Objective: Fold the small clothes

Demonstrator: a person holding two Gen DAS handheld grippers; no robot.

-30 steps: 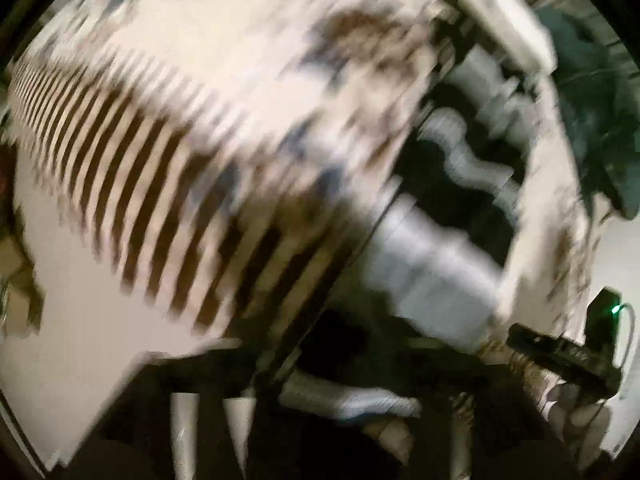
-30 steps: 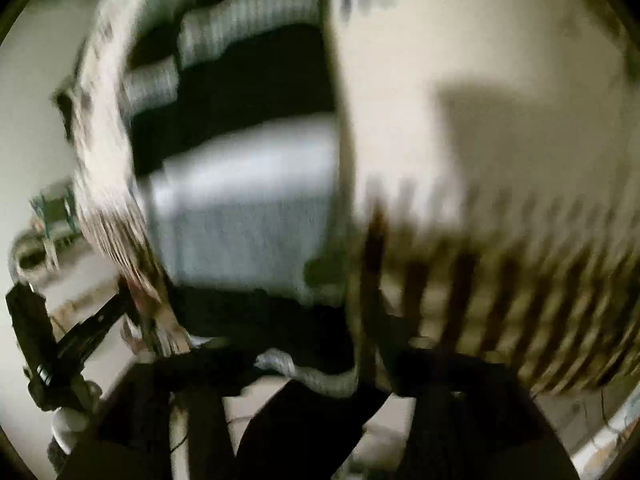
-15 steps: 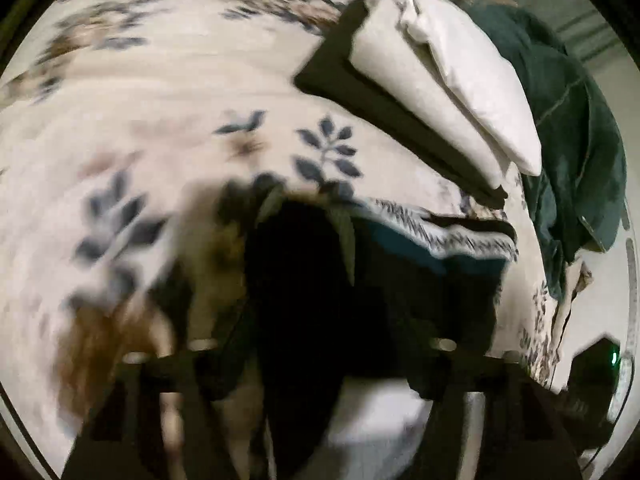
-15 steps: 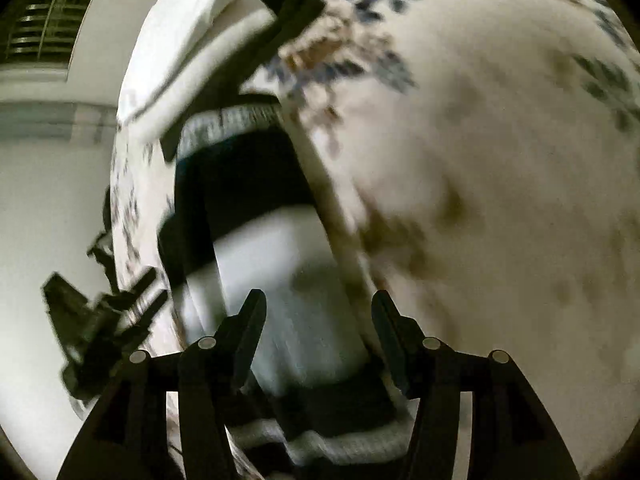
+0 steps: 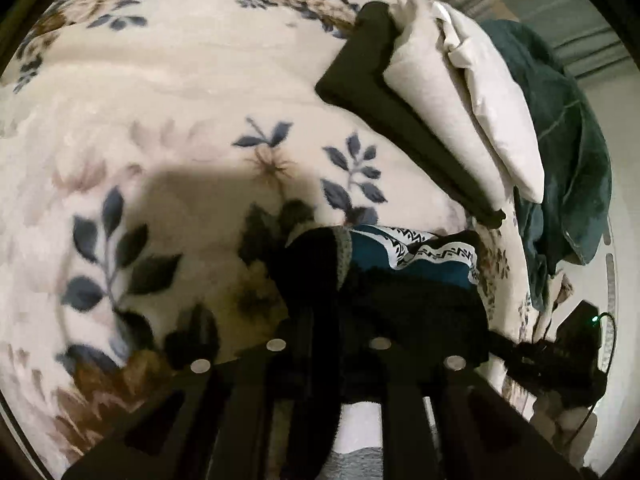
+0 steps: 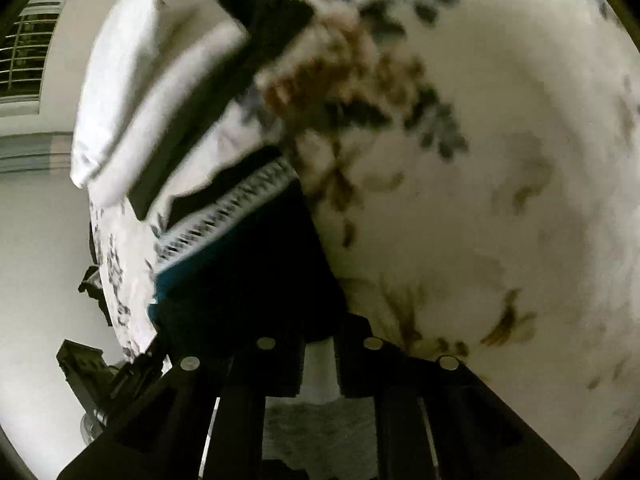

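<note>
A small dark knit garment [image 5: 404,276] with teal, white-patterned and grey bands lies on the floral blanket [image 5: 168,128]. My left gripper [image 5: 332,320] is shut on its black edge, low over the blanket. In the right wrist view the same garment [image 6: 248,280] lies along the blanket's left side. My right gripper [image 6: 318,336] is shut on its near edge, with white and grey fabric between the fingers. The other gripper shows at the frame edge in each view.
A stack of folded clothes, black under cream pieces [image 5: 452,120], lies further back on the blanket; it also shows in the right wrist view [image 6: 168,92]. A dark green blanket [image 5: 568,168] is bunched at the bed's right edge. A window [image 6: 28,52] is at far left.
Both grippers carried the garment from a striped cloth down onto the floral blanket. The right jaws stood wide open half a second ago and now are closed on the garment's edge.
</note>
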